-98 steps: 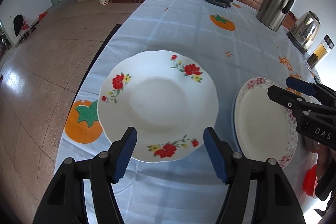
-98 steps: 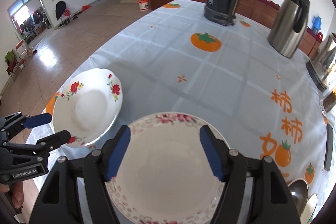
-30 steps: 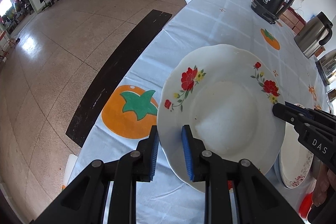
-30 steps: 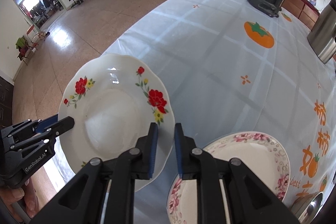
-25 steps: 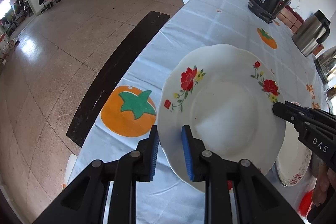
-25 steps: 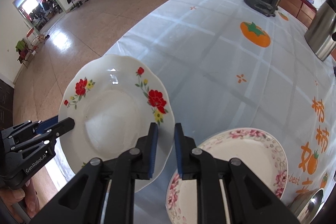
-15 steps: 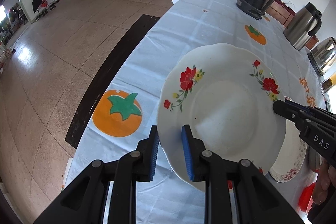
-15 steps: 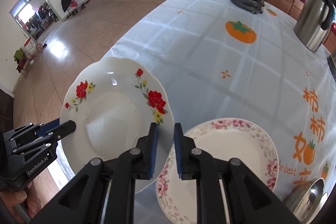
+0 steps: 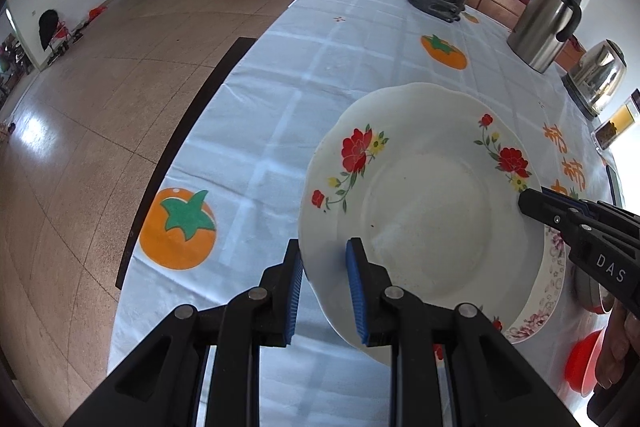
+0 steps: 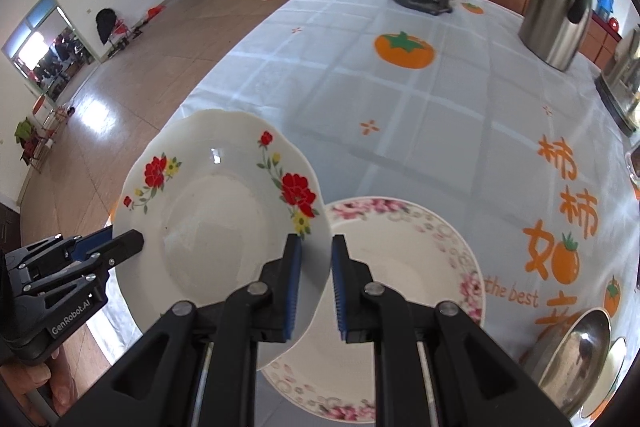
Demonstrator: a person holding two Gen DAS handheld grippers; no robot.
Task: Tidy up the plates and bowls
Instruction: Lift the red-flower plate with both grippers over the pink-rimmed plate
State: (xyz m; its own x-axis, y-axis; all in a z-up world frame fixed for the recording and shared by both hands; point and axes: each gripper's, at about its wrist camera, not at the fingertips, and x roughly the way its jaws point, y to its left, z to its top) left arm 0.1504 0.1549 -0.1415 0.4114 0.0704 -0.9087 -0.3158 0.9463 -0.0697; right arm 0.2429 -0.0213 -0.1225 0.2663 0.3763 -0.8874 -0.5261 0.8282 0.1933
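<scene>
At the left, the left gripper [image 9: 325,289] has its blue-padded jaws nearly closed on the near-left rim of the white scalloped plate with red flowers [image 9: 424,211], one pad under the rim and one on top. The plate is carried between both tools, off the white tablecloth with orange persimmon prints [image 9: 280,115], tilted with its left edge toward the floor side of the table. On its opposite rim the right gripper [image 10: 316,285] is pinched almost shut, pads on either side of the edge beside the yellow flower.

Directly right of the held plate, and partly beneath its right edge, lies the round white plate with a pink floral border [image 10: 404,267] — flat on the cloth, nearer the right hand. The move to come likely turns on this: the target sits rightward and below, so the carried plate must be levelled and centred over it before lowering. Further right, a steel bowl [image 10: 576,351] sits at the table's near corner.
</scene>
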